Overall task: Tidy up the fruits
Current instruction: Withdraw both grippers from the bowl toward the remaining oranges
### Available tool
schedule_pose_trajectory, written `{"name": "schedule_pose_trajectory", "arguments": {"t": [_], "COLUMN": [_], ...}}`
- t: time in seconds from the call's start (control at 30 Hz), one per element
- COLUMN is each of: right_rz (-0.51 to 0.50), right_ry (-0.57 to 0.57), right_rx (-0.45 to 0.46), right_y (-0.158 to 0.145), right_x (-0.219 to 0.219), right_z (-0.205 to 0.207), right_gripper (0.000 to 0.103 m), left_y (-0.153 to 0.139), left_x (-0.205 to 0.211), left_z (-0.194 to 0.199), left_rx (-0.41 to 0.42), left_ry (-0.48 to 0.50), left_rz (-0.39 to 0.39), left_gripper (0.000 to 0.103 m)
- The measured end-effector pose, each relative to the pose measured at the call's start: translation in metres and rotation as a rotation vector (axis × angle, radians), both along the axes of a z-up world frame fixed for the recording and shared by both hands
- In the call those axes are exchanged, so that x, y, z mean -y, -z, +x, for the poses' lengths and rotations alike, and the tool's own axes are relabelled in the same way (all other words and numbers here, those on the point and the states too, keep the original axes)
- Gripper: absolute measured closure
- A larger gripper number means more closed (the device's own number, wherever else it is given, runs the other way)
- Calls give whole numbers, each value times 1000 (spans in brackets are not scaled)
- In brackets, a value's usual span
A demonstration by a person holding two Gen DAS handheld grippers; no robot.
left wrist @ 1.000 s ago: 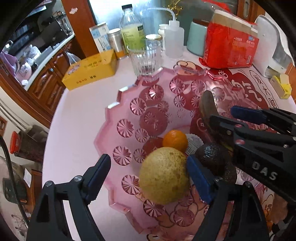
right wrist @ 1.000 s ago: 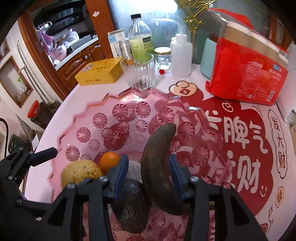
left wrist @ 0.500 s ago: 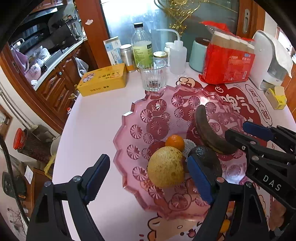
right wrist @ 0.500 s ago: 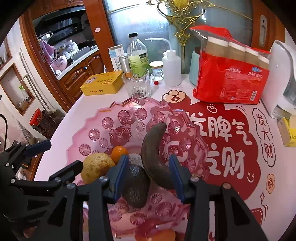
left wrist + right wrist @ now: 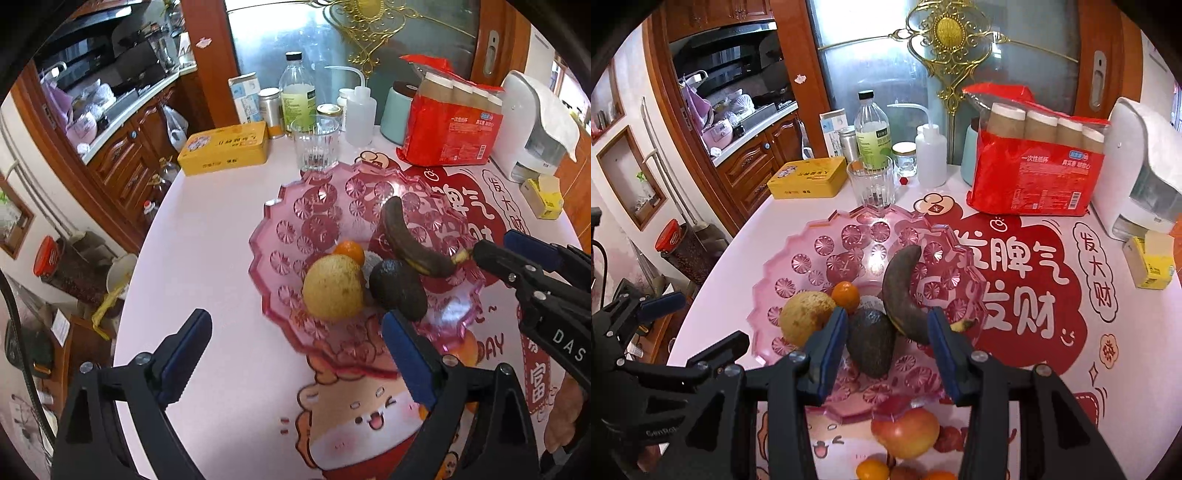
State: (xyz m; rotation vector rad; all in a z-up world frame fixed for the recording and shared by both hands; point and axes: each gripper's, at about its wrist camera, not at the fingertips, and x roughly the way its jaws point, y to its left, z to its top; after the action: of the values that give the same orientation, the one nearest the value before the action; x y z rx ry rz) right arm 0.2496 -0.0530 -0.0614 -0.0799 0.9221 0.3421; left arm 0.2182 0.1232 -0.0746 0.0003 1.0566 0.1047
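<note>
A pink cut-glass bowl holds a yellow-brown pear, a small orange, a dark avocado and a blackened banana. My left gripper is open and empty, above the bowl's near rim. My right gripper is open and empty, raised above the avocado and banana; it also shows in the left wrist view. An apple and small oranges lie on the table in front of the bowl.
Behind the bowl stand a glass, a yellow tin, a bottle, a squeeze bottle, a red pack of cups, a white appliance and a small yellow box. The table's edge curves at left.
Both grippers have pulled back and up from the bowl. My right gripper opened wider; the banana now lies in the bowl, free of it.
</note>
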Motion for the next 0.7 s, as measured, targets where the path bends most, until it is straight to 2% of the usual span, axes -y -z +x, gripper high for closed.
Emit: {"name": "schedule_pose_trajectory", "arguments": {"t": [0.27, 0.7], "right_rz": [15, 33], "right_ry": [-7, 9], "right_rx": [18, 68], "right_y": [-16, -46], "right_x": [14, 64], "right_z": [-34, -76], "right_gripper": [57, 57], "left_y": [-13, -51], "left_x": [-1, 32], "left_z": [-34, -84], "left_rx": [2, 89], "left_ry": [-45, -76], "left_rz": [-23, -50], "left_gripper": [10, 10]}}
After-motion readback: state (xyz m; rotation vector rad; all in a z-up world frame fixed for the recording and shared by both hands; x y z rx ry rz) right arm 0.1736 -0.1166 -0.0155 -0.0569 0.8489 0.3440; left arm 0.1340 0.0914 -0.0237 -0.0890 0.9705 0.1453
